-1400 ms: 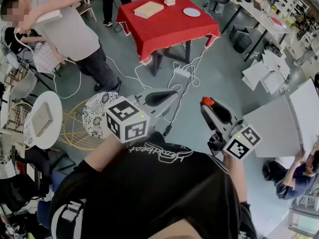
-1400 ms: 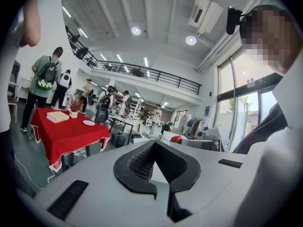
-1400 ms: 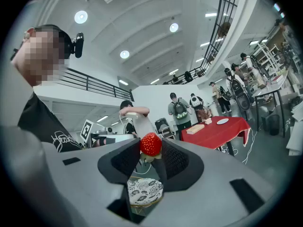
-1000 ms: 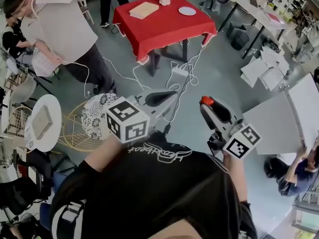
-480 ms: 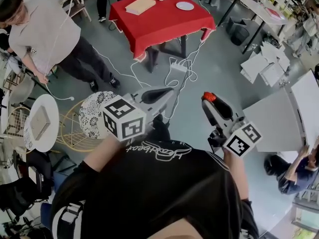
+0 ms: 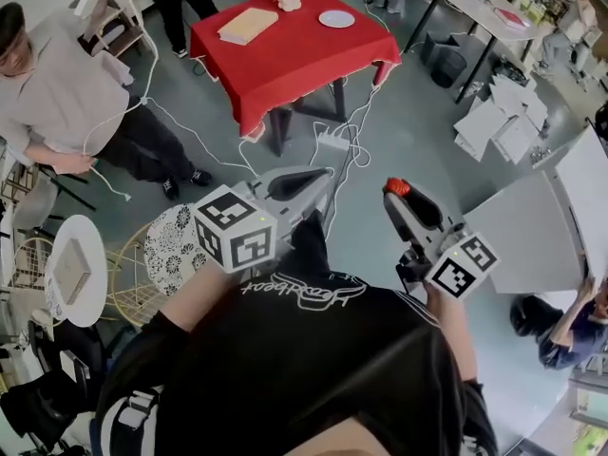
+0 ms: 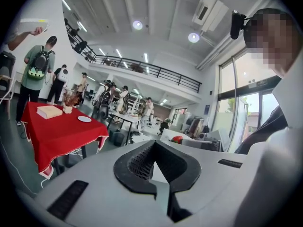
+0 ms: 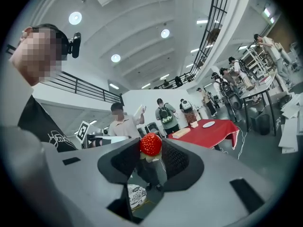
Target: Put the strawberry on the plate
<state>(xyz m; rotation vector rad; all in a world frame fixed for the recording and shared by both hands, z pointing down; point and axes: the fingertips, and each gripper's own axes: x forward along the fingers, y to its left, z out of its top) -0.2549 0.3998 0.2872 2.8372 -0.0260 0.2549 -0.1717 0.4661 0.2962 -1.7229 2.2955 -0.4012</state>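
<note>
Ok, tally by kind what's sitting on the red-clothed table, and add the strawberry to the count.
round white plate: 1
flat tan box or book: 1
white pot of dried plants: 1
red strawberry: 1
Total: 4

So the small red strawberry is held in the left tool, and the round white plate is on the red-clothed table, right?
Not quite: the small red strawberry is held in the right tool, not the left tool, as the right gripper view shows. The round white plate is on the red-clothed table.
</note>
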